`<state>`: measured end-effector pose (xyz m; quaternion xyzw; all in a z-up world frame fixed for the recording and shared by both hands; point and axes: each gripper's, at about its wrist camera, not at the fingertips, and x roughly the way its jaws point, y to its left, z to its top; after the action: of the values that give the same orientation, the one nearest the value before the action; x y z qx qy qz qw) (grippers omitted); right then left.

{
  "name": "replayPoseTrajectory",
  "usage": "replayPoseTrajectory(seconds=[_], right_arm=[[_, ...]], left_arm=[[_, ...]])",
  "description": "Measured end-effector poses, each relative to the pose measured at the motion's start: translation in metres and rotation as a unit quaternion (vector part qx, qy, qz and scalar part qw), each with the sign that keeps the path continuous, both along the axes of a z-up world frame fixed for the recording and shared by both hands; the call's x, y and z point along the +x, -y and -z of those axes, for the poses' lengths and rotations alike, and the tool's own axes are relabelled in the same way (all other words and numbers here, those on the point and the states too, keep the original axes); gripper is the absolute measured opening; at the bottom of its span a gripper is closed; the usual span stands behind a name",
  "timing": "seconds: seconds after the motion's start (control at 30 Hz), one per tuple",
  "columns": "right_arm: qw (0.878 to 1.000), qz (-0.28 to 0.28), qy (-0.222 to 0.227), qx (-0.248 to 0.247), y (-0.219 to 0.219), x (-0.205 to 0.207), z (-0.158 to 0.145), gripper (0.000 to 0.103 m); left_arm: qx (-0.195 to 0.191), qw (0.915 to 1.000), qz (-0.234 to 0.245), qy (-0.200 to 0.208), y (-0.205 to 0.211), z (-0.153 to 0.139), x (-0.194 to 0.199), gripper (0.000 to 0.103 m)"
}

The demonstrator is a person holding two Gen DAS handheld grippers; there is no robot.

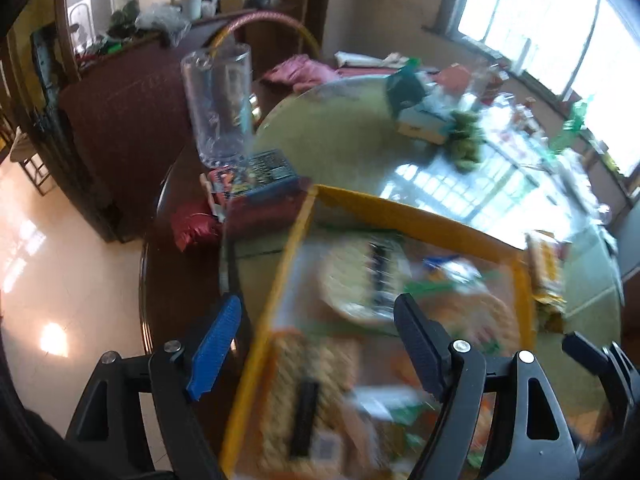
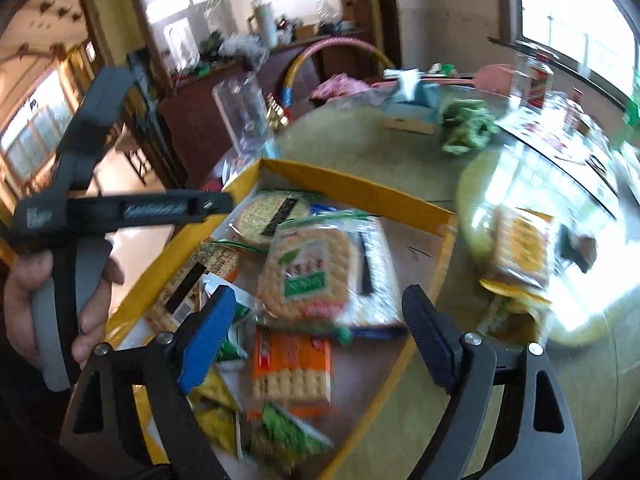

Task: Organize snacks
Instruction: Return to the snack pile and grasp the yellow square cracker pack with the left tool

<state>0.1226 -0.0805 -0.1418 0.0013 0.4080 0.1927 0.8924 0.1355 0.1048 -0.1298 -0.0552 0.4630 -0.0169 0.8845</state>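
1. Two grippers hang above the yellow box (image 2: pixel 352 188); both have their fingers apart and hold nothing, so I judge them between picks.
2. Left gripper (image 1: pixel 316 344) straddles the box's left wall, right gripper (image 2: pixel 316 336) sits over its near half, where a packet could be dropped in.
3. Packets lie heaped loosely in the box, a square cracker pack (image 2: pixel 308 276) on top and an orange pack (image 2: pixel 292 372) nearer.
4. One yellow pack (image 2: pixel 520 252) lies outside, right of the box on the glass table (image 2: pixel 400 160), probably next to go in.
5. Motion blur hides the labels.
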Motion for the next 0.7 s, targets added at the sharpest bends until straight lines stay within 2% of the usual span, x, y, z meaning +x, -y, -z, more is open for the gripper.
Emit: replayPoseTrajectory(seconds=[0.1, 0.17, 0.33, 0.53, 0.7], right_arm=[[0.999, 0.026, 0.010, 0.034, 0.037, -0.021, -0.009, 0.085], [0.997, 0.051, 0.018, 0.049, 0.067, -0.036, -0.012, 0.085], [0.993, 0.106, 0.020, 0.051, 0.133, -0.070, -0.004, 0.085], [0.985, 0.148, -0.010, 0.088, 0.200, -0.104, 0.015, 0.085], [0.978, 0.179, -0.022, 0.103, 0.232, -0.116, 0.029, 0.085]], left_arm=[[-0.009, 0.9995, 0.015, 0.026, 0.019, -0.013, -0.032, 0.079], [-0.036, 0.9982, 0.029, 0.038, 0.035, -0.019, -0.053, 0.079], [-0.079, 0.9937, 0.072, 0.033, 0.078, -0.023, -0.079, 0.079], [-0.073, 0.9915, 0.104, 0.028, 0.120, -0.020, -0.093, 0.079], [-0.063, 0.9910, 0.117, 0.011, 0.147, -0.013, -0.089, 0.079]])
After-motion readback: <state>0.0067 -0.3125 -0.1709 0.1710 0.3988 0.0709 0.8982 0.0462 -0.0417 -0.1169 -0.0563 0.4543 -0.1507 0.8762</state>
